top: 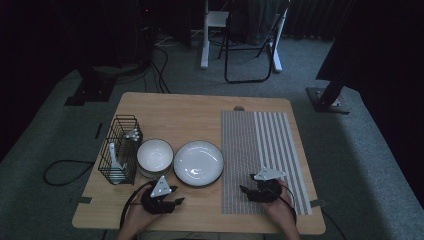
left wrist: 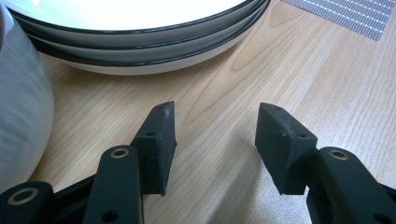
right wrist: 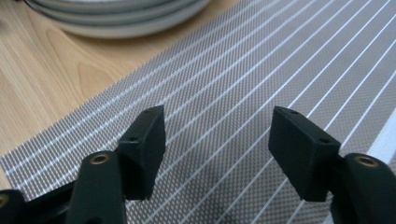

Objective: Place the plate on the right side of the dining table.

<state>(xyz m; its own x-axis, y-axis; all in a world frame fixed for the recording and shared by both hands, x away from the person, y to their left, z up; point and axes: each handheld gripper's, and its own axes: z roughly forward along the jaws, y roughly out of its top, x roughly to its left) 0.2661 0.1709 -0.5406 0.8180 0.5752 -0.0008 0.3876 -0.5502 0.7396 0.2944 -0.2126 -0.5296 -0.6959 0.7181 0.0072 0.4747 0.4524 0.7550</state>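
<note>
On the wooden table, a stack of white plates point(top: 198, 162) with dark rims sits at the middle, and a stack of white bowls point(top: 155, 157) lies to its left. My left gripper point(top: 176, 200) rests near the front edge, just below the bowls, and is open with nothing between its jaws. In the left gripper view the plates point(left wrist: 140, 42) lie just ahead and a bowl's wall point(left wrist: 21, 112) is at the left. My right gripper point(top: 244, 190) lies on the grey striped placemat point(top: 260, 150), open and empty. The right gripper view shows the mat point(right wrist: 261, 74) under the jaws.
A black wire rack point(top: 120, 150) holding cutlery stands at the table's left edge. A small round thing point(top: 239, 108) lies at the far edge by the mat. Beyond the table are a chair frame point(top: 247, 45), stand bases and floor cables point(top: 60, 172).
</note>
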